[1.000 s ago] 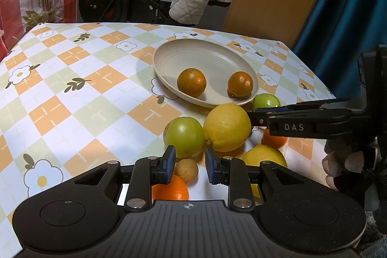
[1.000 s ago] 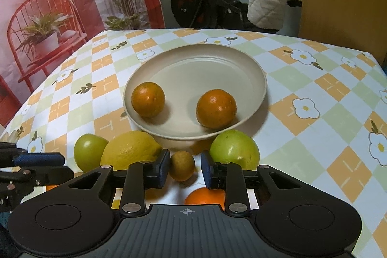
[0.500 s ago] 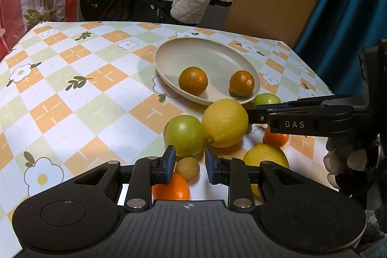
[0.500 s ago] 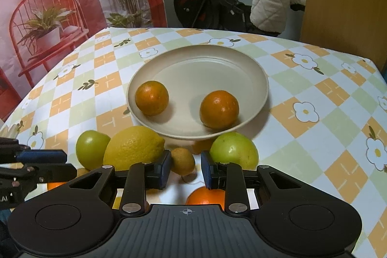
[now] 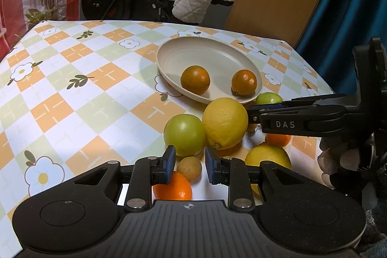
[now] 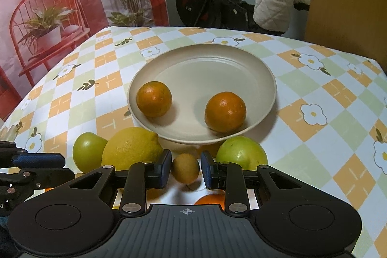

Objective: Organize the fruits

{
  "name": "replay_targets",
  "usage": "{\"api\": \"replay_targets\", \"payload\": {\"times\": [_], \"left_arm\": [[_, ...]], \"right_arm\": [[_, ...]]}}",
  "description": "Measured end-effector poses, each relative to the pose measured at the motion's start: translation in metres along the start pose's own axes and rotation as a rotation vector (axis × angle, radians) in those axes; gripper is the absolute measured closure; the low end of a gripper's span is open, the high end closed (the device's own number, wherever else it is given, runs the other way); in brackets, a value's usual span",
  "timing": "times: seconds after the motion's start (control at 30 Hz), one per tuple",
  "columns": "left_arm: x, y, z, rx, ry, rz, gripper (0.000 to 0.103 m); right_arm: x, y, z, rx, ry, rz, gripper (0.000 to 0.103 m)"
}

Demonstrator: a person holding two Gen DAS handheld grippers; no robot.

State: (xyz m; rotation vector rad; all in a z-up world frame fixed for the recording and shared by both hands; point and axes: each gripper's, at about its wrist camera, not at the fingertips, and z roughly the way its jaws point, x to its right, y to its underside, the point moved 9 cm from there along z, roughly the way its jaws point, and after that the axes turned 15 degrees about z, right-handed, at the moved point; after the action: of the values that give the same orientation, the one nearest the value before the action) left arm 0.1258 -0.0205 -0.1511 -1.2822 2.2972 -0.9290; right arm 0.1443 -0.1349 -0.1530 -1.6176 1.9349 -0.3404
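Fruits: two oranges (image 6: pixel 154 99) in plate (image 6: pixel 266 79) | both grippers' fingers (image 5: pixel 169 165) narrow, holding nothing

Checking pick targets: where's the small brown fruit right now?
On the tablecloth, not the plate. In the right wrist view the small brown fruit sits just below the plate's near rim, between the lemon and a green fruit.
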Motion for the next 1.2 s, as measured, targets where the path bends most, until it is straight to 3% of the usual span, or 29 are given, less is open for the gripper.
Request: {"api": "replay_targets", "payload": {"times": [0.53,1.0,1.1,1.2], "left_arm": [[0.004,0.004,0.005,-0.029,-0.022,0.058,0.074],[0.010,0.010,0.018,-0.099,-0.053,0.174,0.069],[0.010,0.012,0.018,-0.099,-0.055,0.183,0.076],[0.010,0.009,0.014,-0.079,-0.044,0.176,0.076]], "right_arm": [[0.011,0.010,-0.008,0.000,-0.005,0.055,0.079],[0.015,0.013,-0.012,0.003,-0.008,0.072,0.078],[0.015,0.013,-0.012,0.003,-0.009,0.072,0.078],[0.015,0.013,-0.012,0.004,-0.009,0.072,0.079]]}}
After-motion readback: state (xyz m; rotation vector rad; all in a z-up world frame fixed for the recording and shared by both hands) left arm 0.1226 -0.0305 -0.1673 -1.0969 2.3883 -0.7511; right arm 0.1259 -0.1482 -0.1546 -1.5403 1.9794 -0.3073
